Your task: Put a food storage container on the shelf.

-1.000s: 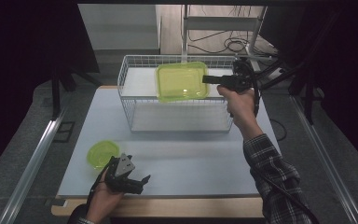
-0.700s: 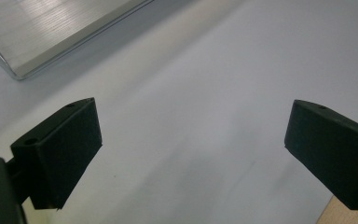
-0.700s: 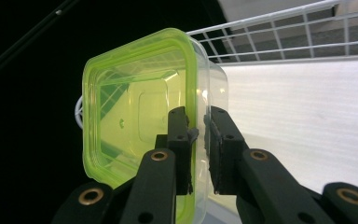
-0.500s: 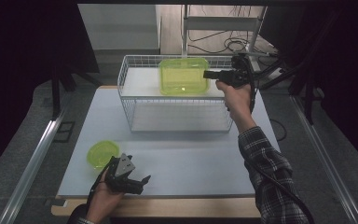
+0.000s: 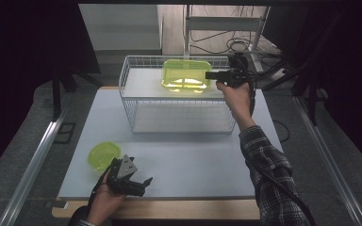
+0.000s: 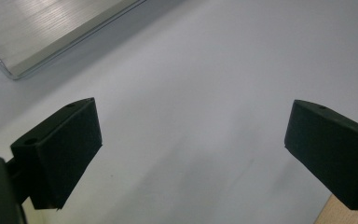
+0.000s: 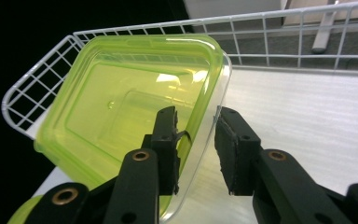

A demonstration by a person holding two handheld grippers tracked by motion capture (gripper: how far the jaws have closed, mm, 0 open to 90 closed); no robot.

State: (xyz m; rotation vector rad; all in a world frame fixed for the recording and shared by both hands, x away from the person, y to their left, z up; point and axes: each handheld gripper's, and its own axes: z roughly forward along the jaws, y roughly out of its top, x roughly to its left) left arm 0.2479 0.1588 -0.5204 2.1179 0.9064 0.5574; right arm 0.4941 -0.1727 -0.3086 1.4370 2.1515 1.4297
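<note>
A translucent green rectangular container [image 5: 186,75] stands tilted inside the white wire basket [image 5: 127,101], at its far side. My right gripper [image 5: 210,75] reaches over the basket's right rim to the container's right edge. In the right gripper view the container [image 7: 121,112] has its side wall and rim between my right gripper's [image 7: 196,114] jaws. These jaws have just been opening, and small gaps show on both sides of the wall. My left gripper [image 5: 141,182] rests open on the white table near the front edge. Nothing lies between its pads [image 6: 70,144].
A round green bowl [image 5: 104,155] sits on the white table top [image 5: 193,160], just left of my left gripper. The basket stands at the table's far middle. A metal rail [image 6: 51,32] crosses the top left of the left gripper view. Cables lie behind the table.
The container has gone from being held above the basket's rim to standing lower and tilted inside it. The right gripper's jaws have parted from its wall. The left hand has kept still.
</note>
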